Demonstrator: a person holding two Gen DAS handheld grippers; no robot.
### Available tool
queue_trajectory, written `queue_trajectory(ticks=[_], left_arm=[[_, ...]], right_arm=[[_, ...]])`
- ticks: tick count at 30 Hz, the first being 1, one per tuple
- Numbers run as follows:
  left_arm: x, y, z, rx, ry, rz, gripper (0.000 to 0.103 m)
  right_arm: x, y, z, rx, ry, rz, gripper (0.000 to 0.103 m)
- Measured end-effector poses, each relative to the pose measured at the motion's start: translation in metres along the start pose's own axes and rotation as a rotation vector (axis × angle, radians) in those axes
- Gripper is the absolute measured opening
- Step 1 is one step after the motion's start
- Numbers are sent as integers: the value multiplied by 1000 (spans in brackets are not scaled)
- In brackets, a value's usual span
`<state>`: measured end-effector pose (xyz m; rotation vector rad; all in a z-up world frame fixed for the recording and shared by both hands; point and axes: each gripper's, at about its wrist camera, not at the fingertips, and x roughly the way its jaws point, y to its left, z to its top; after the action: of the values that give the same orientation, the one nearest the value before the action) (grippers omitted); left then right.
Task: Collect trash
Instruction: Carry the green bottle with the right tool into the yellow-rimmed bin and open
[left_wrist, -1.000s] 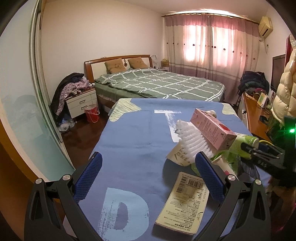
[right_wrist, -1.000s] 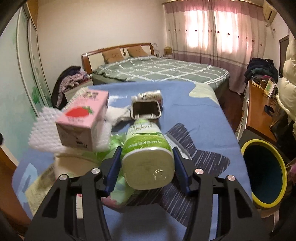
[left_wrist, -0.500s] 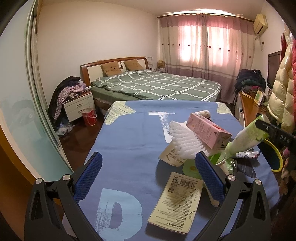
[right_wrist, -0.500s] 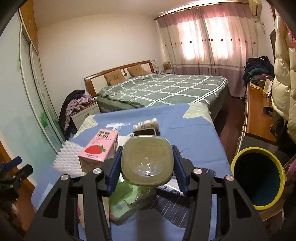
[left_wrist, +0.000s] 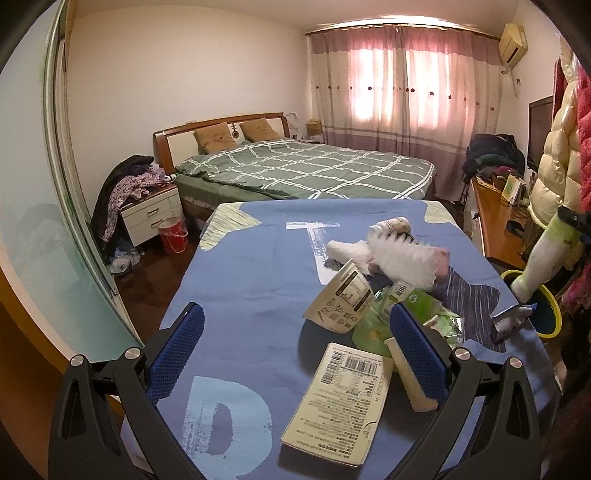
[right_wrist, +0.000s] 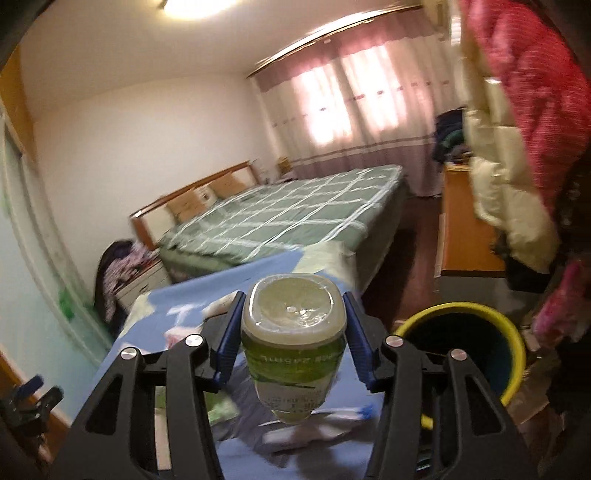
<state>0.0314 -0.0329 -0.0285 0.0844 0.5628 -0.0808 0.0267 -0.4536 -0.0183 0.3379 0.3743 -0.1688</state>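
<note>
While the right gripper (right_wrist: 293, 332) clamps a green-labelled bottle (right_wrist: 293, 343) | yellow-rimmed bin (right_wrist: 480, 332) interior dark | left gripper (left_wrist: 295, 347) open

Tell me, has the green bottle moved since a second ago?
Yes. The green bottle, clamped in the right gripper, has left the pile on the table and moved right, above the yellow-rimmed bin.
</note>
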Motion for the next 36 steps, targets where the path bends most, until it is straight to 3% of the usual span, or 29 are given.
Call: queue_trajectory(ticks=[4, 7, 15, 23, 30, 36], left_arm=[[0, -4, 1, 8, 0, -4, 99], [1, -6, 1, 11, 3, -6, 99], [6, -15, -1, 23, 23, -12, 99], [17, -20, -9, 40, 53, -16, 99], [22, -21, -23, 56, 82, -51, 99], [23, -28, -40, 143, 113, -106, 99]], right_arm=[[9, -42, 0, 23, -37, -197, 49], [31, -74, -5, 47, -13, -303, 49], [113, -127, -43, 68, 221, -447, 50], [146, -135, -83, 83, 356, -490, 50], [146, -133, -83, 74, 357, -491, 50], [125, -123, -77, 76, 317, -466, 55]])
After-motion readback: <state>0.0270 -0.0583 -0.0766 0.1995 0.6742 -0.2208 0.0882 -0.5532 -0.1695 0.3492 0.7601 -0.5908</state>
